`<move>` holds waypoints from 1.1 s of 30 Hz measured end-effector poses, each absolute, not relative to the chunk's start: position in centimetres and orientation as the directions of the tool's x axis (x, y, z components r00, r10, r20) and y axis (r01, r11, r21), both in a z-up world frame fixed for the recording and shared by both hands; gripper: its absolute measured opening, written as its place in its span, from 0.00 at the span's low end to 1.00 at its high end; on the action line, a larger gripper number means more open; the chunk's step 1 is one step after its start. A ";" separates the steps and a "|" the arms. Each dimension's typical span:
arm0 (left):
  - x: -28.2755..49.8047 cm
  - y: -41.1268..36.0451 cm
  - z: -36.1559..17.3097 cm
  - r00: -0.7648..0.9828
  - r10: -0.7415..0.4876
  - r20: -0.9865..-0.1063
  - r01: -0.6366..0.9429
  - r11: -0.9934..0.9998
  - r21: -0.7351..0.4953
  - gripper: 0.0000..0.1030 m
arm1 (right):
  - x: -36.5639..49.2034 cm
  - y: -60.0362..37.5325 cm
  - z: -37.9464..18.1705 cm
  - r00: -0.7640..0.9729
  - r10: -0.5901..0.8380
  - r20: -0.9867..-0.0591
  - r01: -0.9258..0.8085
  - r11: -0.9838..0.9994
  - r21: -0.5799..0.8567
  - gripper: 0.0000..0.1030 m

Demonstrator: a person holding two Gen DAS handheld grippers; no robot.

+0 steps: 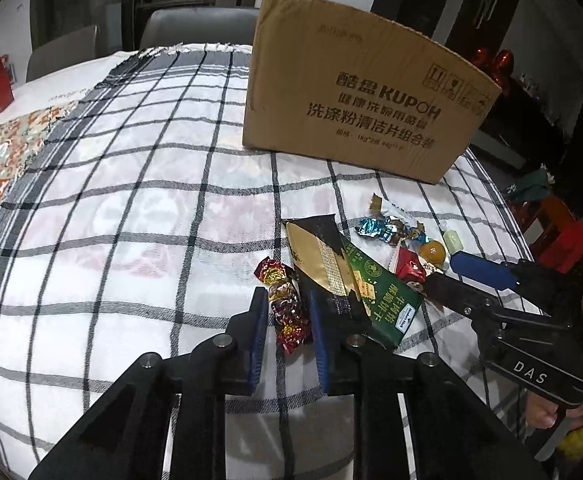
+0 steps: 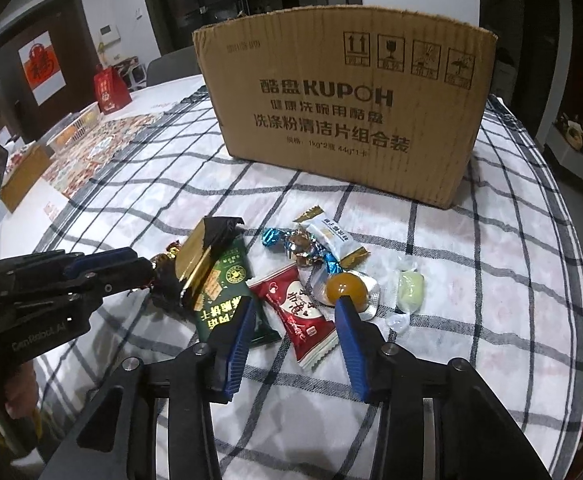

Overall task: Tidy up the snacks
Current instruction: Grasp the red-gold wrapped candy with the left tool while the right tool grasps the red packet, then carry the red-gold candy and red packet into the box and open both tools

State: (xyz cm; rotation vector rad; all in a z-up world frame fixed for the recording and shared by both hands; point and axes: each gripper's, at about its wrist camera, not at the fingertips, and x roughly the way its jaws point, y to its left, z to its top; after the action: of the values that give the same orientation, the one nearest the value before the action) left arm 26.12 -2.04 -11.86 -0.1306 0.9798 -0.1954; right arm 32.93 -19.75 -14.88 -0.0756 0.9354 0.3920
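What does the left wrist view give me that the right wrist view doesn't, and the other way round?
Left wrist only: the red-and-gold foil candy between the left tongs, pads close against it, contact unclear.

Right wrist only: the red heart packet between the right tongs, pads clear of it; also a white wrapped candy.

Both: the cardboard box, green cracker packet, black-and-gold packet, orange jelly cup, pale green candy, blue foil candies, checked cloth.

The brown corrugated cardboard box (image 2: 343,112) looks matt and rough. The white checked woven cloth (image 1: 131,200) is soft. The red-gold foil-wrapped candy (image 1: 285,304) is glossy and crinkled.
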 end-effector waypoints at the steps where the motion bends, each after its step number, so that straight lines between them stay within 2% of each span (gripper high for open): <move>1: 26.2 -2.0 -12.0 0.538 -0.225 -0.813 0.103 0.974 -0.202 0.20 | 33.0 -19.7 -15.0 0.525 0.294 -0.799 -0.363 0.926 0.103 0.39; 15: 27.4 -1.6 -13.2 0.518 -0.242 -0.820 0.072 0.968 -0.240 0.19 | 34.0 -18.9 -16.1 0.497 0.303 -0.813 -0.396 0.913 0.098 0.38; 16: 27.4 -1.6 -13.3 0.516 -0.243 -0.821 0.071 0.968 -0.241 0.19 | 34.1 -18.8 -16.1 0.496 0.302 -0.814 -0.397 0.913 0.096 0.37; 17: 27.5 -1.6 -13.3 0.516 -0.244 -0.821 0.070 0.967 -0.243 0.19 | 34.1 -18.7 -16.2 0.493 0.300 -0.816 -0.398 0.912 0.095 0.30; 21: 27.4 -1.6 -13.3 0.519 -0.241 -0.820 0.077 0.969 -0.236 0.18 | 34.0 -18.7 -16.2 0.499 0.291 -0.816 -0.395 0.915 0.085 0.25; 33: 25.6 -1.4 -11.2 0.563 -0.222 -0.796 0.085 0.974 -0.211 0.18 | 32.2 -19.1 -14.0 0.555 0.280 -0.783 -0.367 0.927 0.072 0.23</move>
State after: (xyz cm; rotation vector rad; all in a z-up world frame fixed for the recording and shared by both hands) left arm 25.58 -1.44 -11.22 -0.1547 0.9570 -0.1818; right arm 32.24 -19.08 -13.98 -0.1043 0.9052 0.3832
